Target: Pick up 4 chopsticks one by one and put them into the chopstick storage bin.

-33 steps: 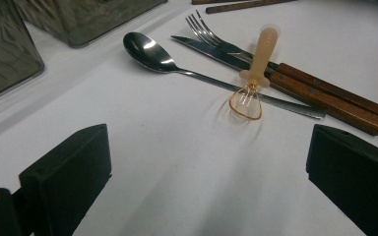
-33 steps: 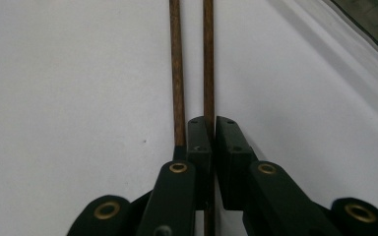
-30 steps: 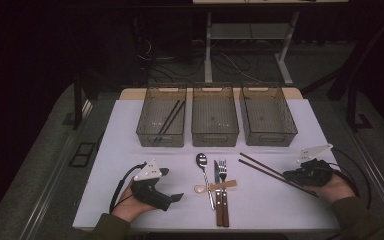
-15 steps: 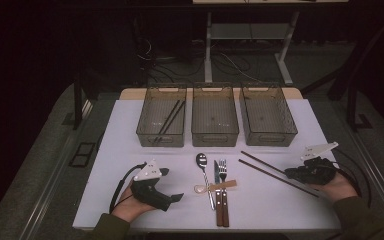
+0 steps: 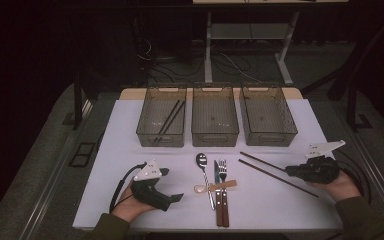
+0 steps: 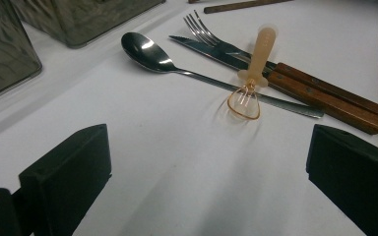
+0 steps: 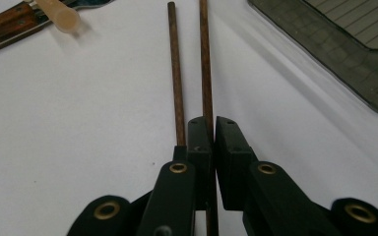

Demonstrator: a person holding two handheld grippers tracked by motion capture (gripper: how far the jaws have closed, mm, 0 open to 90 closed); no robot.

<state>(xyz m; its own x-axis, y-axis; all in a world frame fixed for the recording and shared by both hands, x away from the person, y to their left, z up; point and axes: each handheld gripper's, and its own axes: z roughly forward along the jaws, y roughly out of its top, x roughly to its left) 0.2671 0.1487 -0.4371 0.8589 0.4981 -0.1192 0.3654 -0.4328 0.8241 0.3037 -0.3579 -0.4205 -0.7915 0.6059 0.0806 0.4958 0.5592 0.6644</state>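
While I held the right gripper [image 7: 211,129] low on the white table [image 5: 280,210], its jaws were clamped on one thin dark wooden chopstick [image 7: 205,59]; the second dark wooden chopstick [image 7: 175,73] lay loose just left of them. Left gripper [image 6: 204,172] sat jaws apart, empty, short of the translucent orange plastic spoon [image 6: 250,83]. Risk: lifting could leave the loose stick behind, or the end-gripped one could droop and slip.

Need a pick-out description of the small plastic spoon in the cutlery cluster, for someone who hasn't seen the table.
On the white table, look just in front of the middle bin of three grey bins, where cutlery lies bunched. The small plastic spoon lies crosswise over the handles of the metal spoon, knife and fork. It alone is pale orange, translucent and stubby.
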